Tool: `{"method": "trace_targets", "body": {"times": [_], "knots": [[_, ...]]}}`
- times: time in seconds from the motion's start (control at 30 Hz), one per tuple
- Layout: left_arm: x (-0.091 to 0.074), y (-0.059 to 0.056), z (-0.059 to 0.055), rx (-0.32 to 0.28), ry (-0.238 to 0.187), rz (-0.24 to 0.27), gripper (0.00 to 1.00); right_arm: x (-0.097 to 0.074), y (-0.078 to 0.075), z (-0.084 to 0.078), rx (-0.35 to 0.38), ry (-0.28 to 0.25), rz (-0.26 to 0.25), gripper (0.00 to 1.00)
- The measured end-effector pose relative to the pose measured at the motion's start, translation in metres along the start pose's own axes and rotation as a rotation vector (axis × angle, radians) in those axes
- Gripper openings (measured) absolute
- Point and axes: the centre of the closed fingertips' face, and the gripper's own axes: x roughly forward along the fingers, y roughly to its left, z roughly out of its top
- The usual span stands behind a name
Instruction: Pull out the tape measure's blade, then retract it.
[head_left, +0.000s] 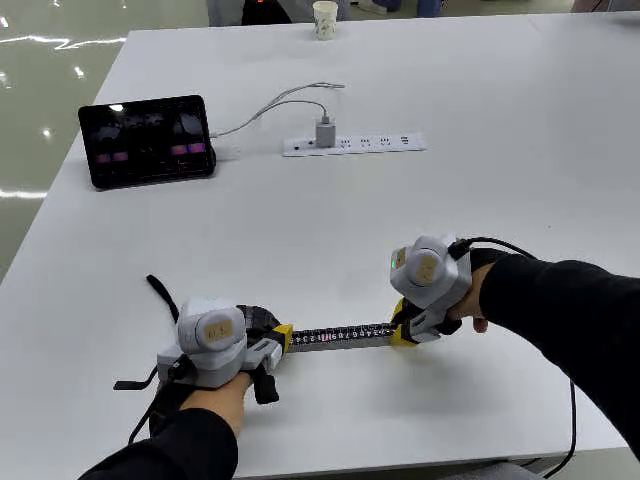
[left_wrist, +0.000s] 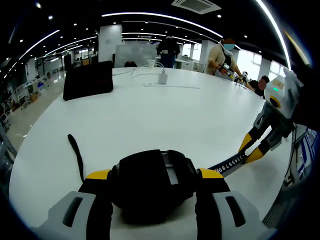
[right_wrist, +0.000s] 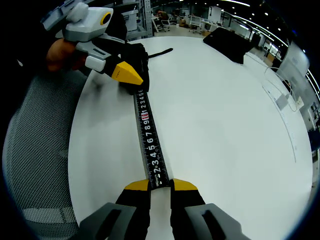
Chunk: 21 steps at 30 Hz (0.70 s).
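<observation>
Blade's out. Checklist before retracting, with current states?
1. Case hold: left gripper shut on tape measure case: ok.
2. Tip hold: right gripper shut on blade end: ok.
3. Blade straight, no kink between the grippers: ok.
4. Strap clear of blade: ok.
5. Table along blade free of clutter: ok.
6. Blade lock released: cannot tell.

Bright, even overhead light; glare on floor (head_left: 40, 45); gripper views bend at edges.
</observation>
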Motion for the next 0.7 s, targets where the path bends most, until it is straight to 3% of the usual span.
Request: {"method": "trace_targets", "body": {"times": [0.7], "knots": [[0.0003,0.0,0.0001,0.0,0.008,-0.002,0.62,0.0059,0.0013,0.0104,-0.001,-0.016,0.008,0.11]]}}
